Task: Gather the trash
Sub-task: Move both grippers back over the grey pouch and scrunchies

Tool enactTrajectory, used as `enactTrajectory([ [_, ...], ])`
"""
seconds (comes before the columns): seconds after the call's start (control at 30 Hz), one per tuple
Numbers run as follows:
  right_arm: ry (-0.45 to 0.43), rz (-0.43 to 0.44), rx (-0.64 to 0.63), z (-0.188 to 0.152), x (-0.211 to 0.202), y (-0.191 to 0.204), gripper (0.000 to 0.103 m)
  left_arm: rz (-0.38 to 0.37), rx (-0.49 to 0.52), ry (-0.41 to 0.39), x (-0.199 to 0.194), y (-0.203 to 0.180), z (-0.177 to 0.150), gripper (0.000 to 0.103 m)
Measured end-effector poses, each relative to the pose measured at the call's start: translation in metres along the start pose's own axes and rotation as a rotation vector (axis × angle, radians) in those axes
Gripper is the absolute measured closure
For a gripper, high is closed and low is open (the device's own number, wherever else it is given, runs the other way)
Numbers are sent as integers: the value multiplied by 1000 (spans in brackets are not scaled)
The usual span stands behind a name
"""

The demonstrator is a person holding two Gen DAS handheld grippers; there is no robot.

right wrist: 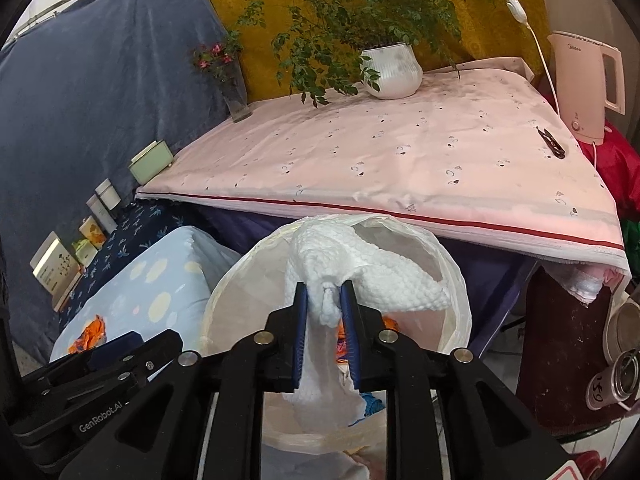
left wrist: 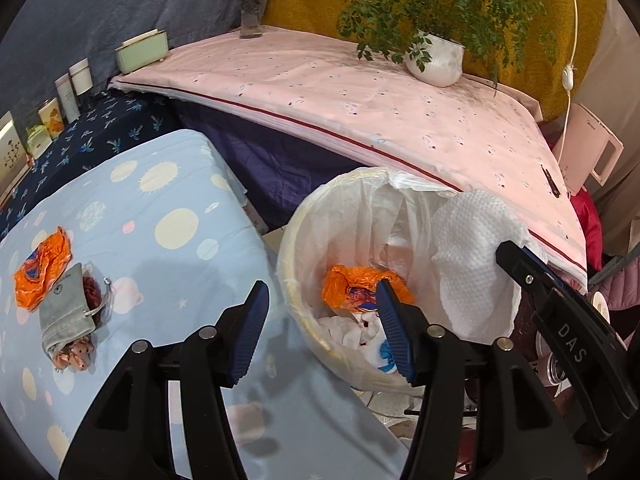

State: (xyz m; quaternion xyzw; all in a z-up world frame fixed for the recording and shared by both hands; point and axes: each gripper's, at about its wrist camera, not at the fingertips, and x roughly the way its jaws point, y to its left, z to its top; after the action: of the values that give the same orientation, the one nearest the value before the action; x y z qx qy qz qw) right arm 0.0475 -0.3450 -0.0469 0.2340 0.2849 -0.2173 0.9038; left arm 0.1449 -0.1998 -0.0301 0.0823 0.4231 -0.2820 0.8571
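Left tongs (left wrist: pixel 320 334) open over bin (left wrist: pixel 298 312) lower right, right tongs (right wrist: pixel 325 322) gripping tissue (right wrist: pixel 360 264); orange wrapper (left wrist: pixel 40 268) left on bedsheet (left wrist: pixel 160 200).

Cannot see the floor of the bin (left wrist: pixel 296 308) under the orange wrapper (left wrist: pixel 352 284) and white scraps. Cannot follow the lower end of the paper towel (right wrist: pixel 360 264) past the right tool (right wrist: pixel 324 286), which pinches it. Cannot tell what fills the grey pouch (left wrist: pixel 66 312); perhaps a small pink toy at its mouth. Cannot read the print on the boxes (left wrist: pixel 48 120) by the wall: too small. Sees only part of the kettle (left wrist: pixel 592 148) behind the corner of the pink bench (left wrist: pixel 360 100).
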Motion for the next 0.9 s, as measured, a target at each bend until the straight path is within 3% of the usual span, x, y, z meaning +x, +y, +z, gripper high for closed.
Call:
enactTrajectory([
  [0.17,-27,-4,-32,1,-2,16,50,33,-45,-16,-7,20,-4,34],
  [0.57,15,39,-101,-14,-11,64,50,104,-152,-32,-34,85,-27,34],
  [0.9,66,96,-187,-42,-21,122,50,227,-218,-31,-61,154,-60,34],
])
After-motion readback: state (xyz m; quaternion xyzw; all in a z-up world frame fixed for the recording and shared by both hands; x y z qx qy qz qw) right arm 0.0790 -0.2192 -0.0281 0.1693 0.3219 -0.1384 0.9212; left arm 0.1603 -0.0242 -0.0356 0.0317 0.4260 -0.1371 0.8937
